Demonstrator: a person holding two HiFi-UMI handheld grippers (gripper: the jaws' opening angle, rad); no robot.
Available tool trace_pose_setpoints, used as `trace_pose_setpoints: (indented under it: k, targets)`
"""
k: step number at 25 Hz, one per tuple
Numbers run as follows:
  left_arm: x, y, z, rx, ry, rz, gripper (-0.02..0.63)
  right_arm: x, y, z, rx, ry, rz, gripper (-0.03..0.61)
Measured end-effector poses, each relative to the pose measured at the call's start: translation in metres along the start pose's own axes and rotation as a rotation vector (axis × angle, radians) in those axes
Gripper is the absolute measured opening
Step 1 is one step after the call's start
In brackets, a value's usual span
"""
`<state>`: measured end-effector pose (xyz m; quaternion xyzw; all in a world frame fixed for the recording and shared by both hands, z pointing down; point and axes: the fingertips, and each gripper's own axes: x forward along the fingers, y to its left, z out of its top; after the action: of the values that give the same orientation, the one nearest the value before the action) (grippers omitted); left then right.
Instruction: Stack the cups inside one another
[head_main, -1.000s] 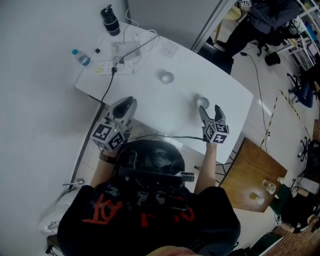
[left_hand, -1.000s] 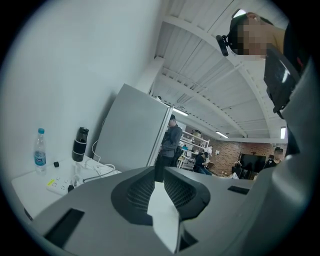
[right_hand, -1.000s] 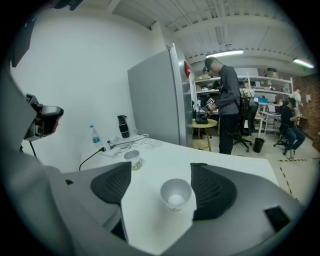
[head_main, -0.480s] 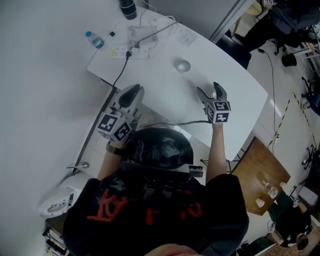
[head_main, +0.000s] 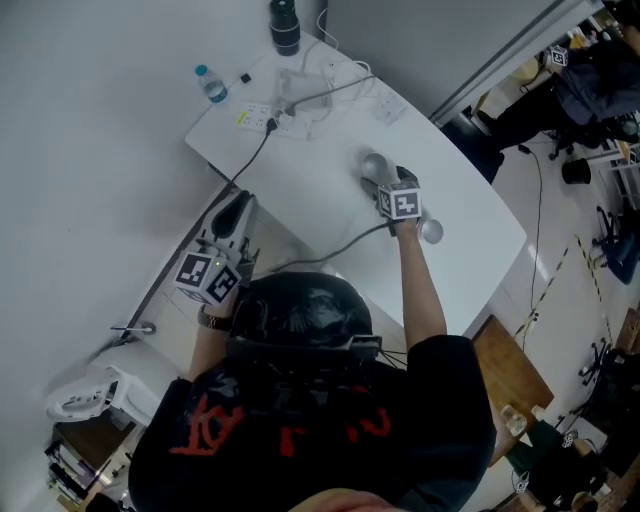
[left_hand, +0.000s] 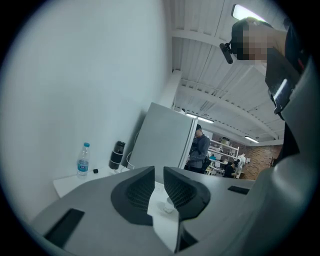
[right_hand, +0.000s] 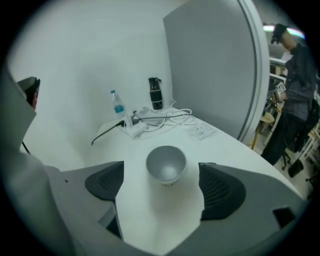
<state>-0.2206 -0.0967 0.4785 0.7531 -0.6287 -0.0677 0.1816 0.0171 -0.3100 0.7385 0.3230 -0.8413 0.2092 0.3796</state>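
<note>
A silver-lined paper cup (right_hand: 166, 164) stands upright on the white table (head_main: 470, 215). My right gripper (right_hand: 161, 172) points down at it with a jaw on each side; the jaws are opening and the pads stay clear of the cup's wall. In the head view the right gripper (head_main: 381, 180) sits just behind that cup (head_main: 372, 164). A second cup (head_main: 432, 232) stands on the table to the right of my forearm. My left gripper (head_main: 238, 205) hangs off the table's left edge. Nothing is between the left gripper's (left_hand: 159, 187) nearly touching pads, and a small cup (left_hand: 167, 206) shows beyond them.
At the table's far end are a water bottle (head_main: 211, 84), a dark flask (head_main: 284, 25), a power strip with cables (head_main: 262, 118) and a sheet of paper (head_main: 388, 108). A grey partition stands behind the table. A wooden table (head_main: 510, 370) is at lower right, and people stand in the background.
My right gripper has moved from the nearer cup forward and left to the farther cup, and its jaws now stand wider. The left gripper has drifted left to the table's edge.
</note>
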Motion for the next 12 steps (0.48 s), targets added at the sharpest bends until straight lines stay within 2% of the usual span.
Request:
trace_pose_setpoints:
  k: [3,5,7,12]
  targets:
    - [-0.008,0.008,-0.002,-0.01,-0.013,0.04,0.062,0.031,-0.009,0.002,-0.043,0.08,-0.04,0.479]
    - [-0.014,0.013,-0.002,-0.014,-0.019,0.065,0.062,0.045,-0.007,0.007,-0.051,0.094,-0.047,0.479]
    - [-0.02,0.018,-0.001,-0.015,-0.024,0.085,0.061,0.048,0.007,0.024,-0.065,0.064,-0.036,0.387]
    - [-0.026,0.026,0.005,-0.015,-0.03,0.096,0.061,0.052,0.045,0.044,-0.068,0.024,0.003,0.382]
